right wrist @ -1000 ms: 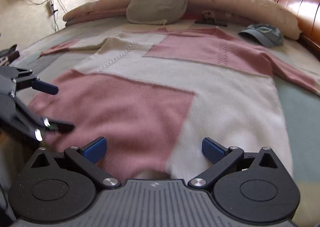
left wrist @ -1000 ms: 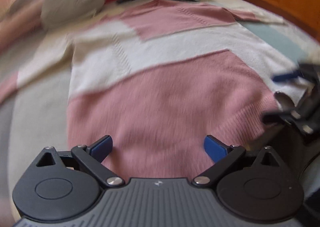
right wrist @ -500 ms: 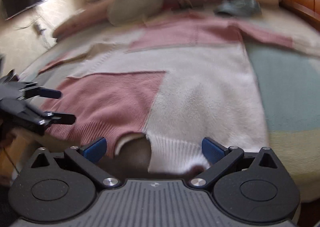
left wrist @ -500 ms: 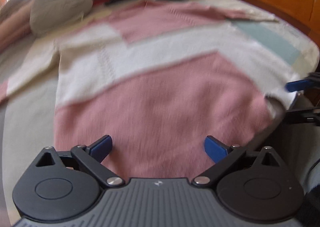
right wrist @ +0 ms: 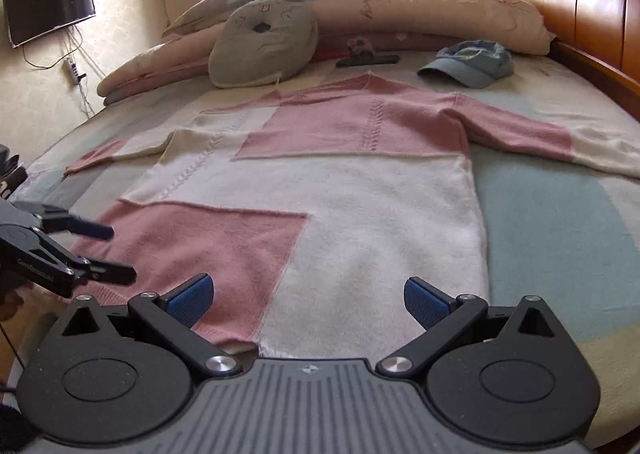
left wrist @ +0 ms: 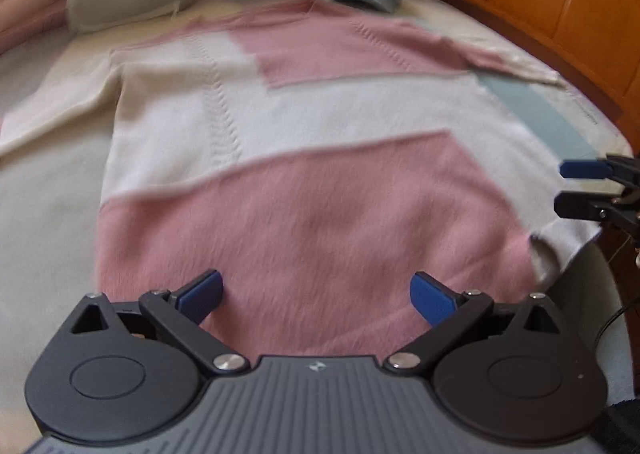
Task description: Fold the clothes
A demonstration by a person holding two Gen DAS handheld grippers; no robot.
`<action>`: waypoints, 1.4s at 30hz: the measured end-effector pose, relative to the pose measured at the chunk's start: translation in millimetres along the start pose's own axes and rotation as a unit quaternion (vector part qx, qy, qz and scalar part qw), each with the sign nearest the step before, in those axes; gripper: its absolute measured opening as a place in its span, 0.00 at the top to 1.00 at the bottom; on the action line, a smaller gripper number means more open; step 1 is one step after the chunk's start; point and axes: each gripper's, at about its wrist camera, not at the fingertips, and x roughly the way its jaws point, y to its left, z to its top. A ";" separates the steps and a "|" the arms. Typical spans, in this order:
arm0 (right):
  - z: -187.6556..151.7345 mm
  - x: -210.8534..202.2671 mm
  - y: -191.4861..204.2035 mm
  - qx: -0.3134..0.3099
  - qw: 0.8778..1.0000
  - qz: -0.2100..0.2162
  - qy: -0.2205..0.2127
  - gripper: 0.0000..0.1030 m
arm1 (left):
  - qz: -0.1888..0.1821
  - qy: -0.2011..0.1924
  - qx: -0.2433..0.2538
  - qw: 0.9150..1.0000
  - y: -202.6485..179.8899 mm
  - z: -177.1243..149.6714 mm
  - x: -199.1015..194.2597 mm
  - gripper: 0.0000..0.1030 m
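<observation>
Bedding is carrying the spread sweater (right wrist: 360, 214), soft and limp; both grippers, left (left wrist: 316, 292) and right (right wrist: 308, 296), are hovering agape at its hem, probably the best hold.

No legible text on any surface.

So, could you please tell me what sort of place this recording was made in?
Most likely a home bedroom: a pink and cream knitted sweater lies on a bed with a polished wooden headboard, long beige pillows, and a black wall-mounted television.
</observation>
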 end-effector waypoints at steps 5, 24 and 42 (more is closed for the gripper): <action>-24.9 -8.1 -18.8 0.008 1.000 -0.025 0.010 0.00 | -0.001 0.012 -0.014 1.000 14.4 -13.4 -20.7 0.03; 30.4 28.4 -23.5 0.017 0.998 -0.046 0.038 0.00 | -0.040 -0.017 -0.088 0.995 106.0 42.1 -4.5 0.05; 33.9 119.3 134.6 -0.147 0.988 0.026 0.038 0.00 | -0.005 -0.056 -0.037 0.998 96.8 24.0 -66.4 0.04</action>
